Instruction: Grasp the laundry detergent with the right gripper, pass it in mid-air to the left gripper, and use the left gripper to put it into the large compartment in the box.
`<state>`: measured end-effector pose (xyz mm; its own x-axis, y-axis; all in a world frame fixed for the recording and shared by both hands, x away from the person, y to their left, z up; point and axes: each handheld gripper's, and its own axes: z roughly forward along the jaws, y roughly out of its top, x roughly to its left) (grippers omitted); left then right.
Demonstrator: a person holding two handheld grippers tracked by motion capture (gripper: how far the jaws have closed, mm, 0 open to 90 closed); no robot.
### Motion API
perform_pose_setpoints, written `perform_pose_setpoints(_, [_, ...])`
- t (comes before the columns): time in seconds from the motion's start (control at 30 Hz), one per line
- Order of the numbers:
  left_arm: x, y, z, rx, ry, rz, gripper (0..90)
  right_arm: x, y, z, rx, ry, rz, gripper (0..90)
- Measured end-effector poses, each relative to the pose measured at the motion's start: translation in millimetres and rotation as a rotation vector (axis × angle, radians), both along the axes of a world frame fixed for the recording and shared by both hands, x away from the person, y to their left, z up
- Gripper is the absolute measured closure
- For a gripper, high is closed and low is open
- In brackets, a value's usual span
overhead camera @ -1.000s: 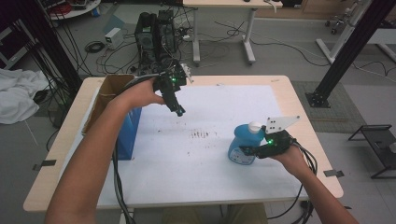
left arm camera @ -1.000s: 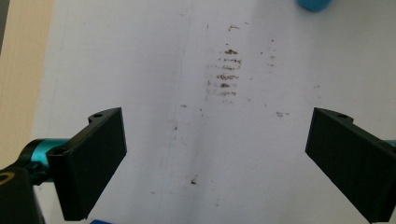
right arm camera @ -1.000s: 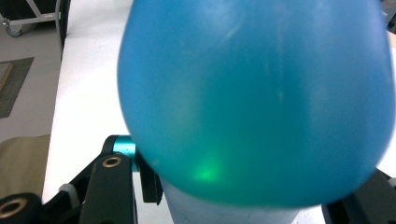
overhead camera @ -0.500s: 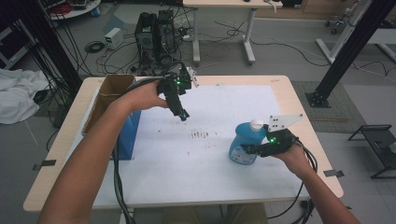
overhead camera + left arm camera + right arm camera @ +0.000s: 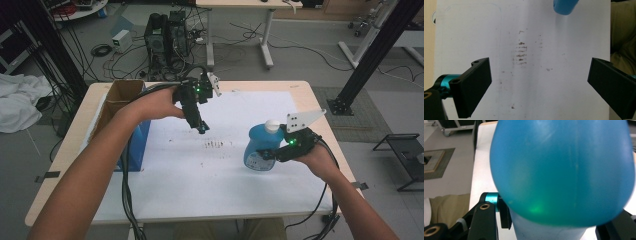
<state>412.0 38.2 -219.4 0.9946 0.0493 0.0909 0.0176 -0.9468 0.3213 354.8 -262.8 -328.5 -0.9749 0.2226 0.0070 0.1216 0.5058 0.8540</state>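
Clamping a blue bottle [image 5: 261,146] in the right gripper [image 5: 274,153], jaws pressed on its lower body from both sides; bottle upright with white cap on top, at the right part of the white sheet [image 5: 165,195], whether resting on it or just above cannot be told. Seen close in the right gripper view as a bulging blue body [image 5: 564,172] between the two black jaws, one at each bottom corner. Hanging above the sheet's middle, left gripper [image 5: 202,128] tilted down, jaws spread wide and empty; same wide gap in the left gripper view [image 5: 539,85], nothing between. Lying under that gap, small brown stains [image 5: 521,53] on the sheet, also visible from above [image 5: 216,144] between the two grippers, near the bottle but apart from it. Standing at the table's left edge, a cardboard box [image 5: 120,95] beside a blue bin [image 5: 135,145].
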Motion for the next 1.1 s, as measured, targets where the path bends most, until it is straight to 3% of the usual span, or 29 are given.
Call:
perform_pose_setpoints(0.1, [-6.1,-4.0,5.5,-0.001,0.008,-0.018,5.2,2.0,7.5,10.8,-0.018,-0.017,0.027,43.4])
perform_pose_setpoints(0.27, [-13.9,-7.8,11.7,0.018,0.023,-0.036,5.2,6.9,21.4,28.8,-0.043,-0.008,0.066,43.3])
perform_pose_setpoints(0.43, [-17.1,-7.1,15.6,0.024,0.039,-0.037,5.2,13.5,35.8,37.8,-0.066,-0.016,0.102,43.3])
perform_pose_setpoints(0.53, [-17.9,-6.3,16.7,0.023,0.052,-0.031,5.2,17.4,44.0,37.7,-0.059,-0.015,0.114,43.4])
perform_pose_setpoints(0.57, [-18.5,-6.3,16.5,0.02,0.062,-0.03,5.2,16.8,46.6,37.3,-0.067,0.018,0.121,43.3])
perform_pose_setpoints(0.6, [-18.8,-6.7,16.9,0.023,0.065,-0.03,5.2,18.0,49.6,36.6,-0.067,0.021,0.126,43.3])
perform_pose_setpoints(0.67, [-19.3,-7.8,17.4,0.023,0.073,-0.034,5.2,22.4,56.0,34.2,-0.056,-0.012,0.142,43.4])
perform_pose_setpoints(0.7, [-19.5,-8.8,17.4,0.02,0.074,-0.036,5.2,21.9,59.0,33.0,-0.069,0.022,0.144,43.4])
perform_pose_setpoints(0.77, [-20.6,-10.8,17.6,0.02,0.085,-0.039,5.2,23.6,64.5,30.7,-0.082,0.038,0.15,43.4])
perform_pose_setpoints(1.0, [-21.9,-14.8,18.0,0.012,0.096,-0.046,5.2,28.4,76.4,26.2,-0.079,0.046,0.174,43.6])
perform_pose_setpoints(1.07, [-21.8,-16.1,18.0,0.01,0.096,-0.048,5.2,31.9,80.0,25.6,-0.069,0.003,0.191,43.6])
perform_pose_setpoints(1.1, [-21.8,-16.8,18.1,0.011,0.096,-0.049,5.2,31.8,81.9,25.9,-0.068,0.005,0.195,43.6])
